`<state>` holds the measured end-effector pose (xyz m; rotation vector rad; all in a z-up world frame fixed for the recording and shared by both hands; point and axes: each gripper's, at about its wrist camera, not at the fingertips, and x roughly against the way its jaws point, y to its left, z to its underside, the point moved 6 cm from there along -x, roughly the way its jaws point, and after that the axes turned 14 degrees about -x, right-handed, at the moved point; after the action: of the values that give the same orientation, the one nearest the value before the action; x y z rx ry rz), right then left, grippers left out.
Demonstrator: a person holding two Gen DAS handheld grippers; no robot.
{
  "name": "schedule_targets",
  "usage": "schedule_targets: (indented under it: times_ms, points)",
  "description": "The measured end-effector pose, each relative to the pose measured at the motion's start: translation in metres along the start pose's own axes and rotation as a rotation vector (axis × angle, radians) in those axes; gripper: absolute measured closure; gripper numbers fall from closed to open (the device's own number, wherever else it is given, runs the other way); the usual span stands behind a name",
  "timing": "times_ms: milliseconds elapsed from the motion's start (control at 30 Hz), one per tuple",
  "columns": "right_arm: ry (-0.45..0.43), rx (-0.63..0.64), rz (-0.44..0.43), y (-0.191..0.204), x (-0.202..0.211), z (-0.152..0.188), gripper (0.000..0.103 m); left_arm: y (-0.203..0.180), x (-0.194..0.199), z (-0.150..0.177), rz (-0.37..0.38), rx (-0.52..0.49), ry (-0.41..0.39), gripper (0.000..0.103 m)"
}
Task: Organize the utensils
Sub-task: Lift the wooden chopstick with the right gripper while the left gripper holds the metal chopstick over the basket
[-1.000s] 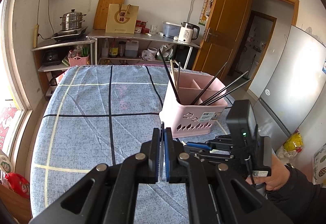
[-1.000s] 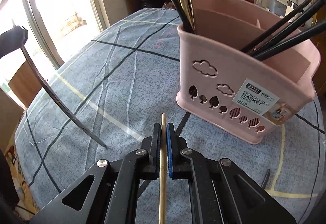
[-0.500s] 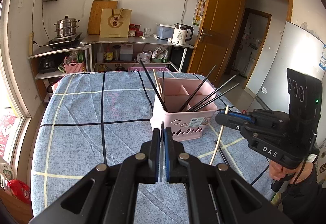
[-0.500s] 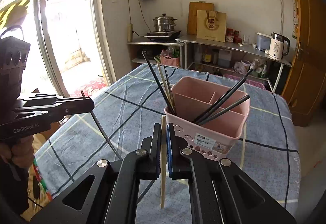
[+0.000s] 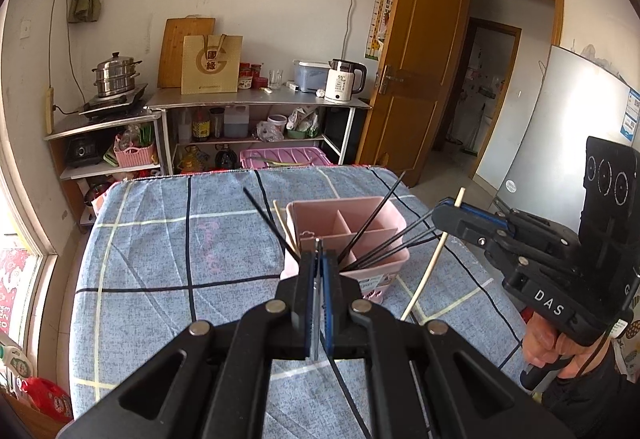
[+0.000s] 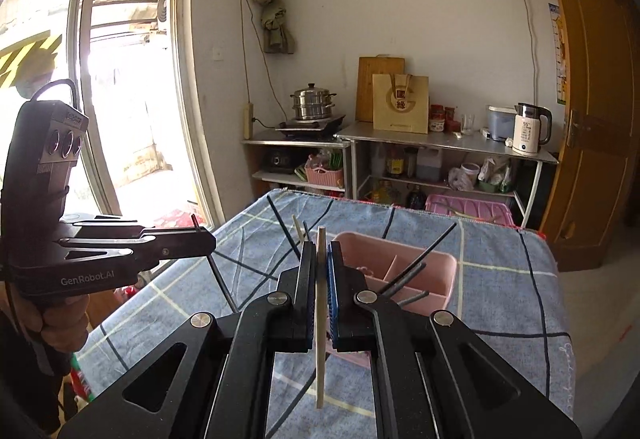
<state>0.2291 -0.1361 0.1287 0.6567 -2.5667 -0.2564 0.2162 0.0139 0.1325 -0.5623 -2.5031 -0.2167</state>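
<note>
Tabletop [image 5: 152, 263] under a blue checked cloth is carrying a pink utensil basket [image 5: 384, 223] toward its far right corner, while the right claw [image 6: 321, 259] is pinching a pale wooden chopstick [image 6: 320, 323] and the left claw [image 5: 318, 271] is clamping a black chopstick [image 6: 219, 275] above it.

Both your rigs are matte black plastic with blue pads lining the jaws and round silver screws at the linkage pivots. Your right gripper [image 5: 450, 209] has "DAS" in white on its side, three rings on the back block, and a thin black cable by the handle. Your left gripper [image 6: 200, 241] reads "GenRobot.AI", with three round lenses up top. Looks like you're wearing dark sleeves.
</note>
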Motion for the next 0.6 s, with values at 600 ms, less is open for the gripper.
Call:
schedule_targets:
  times_ms: [600]
  points:
    - [-0.225,-0.063,0.011,-0.011,-0.016,-0.066,0.098,0.0,-0.037,-0.082,-0.007,-0.041,-0.075,0.099]
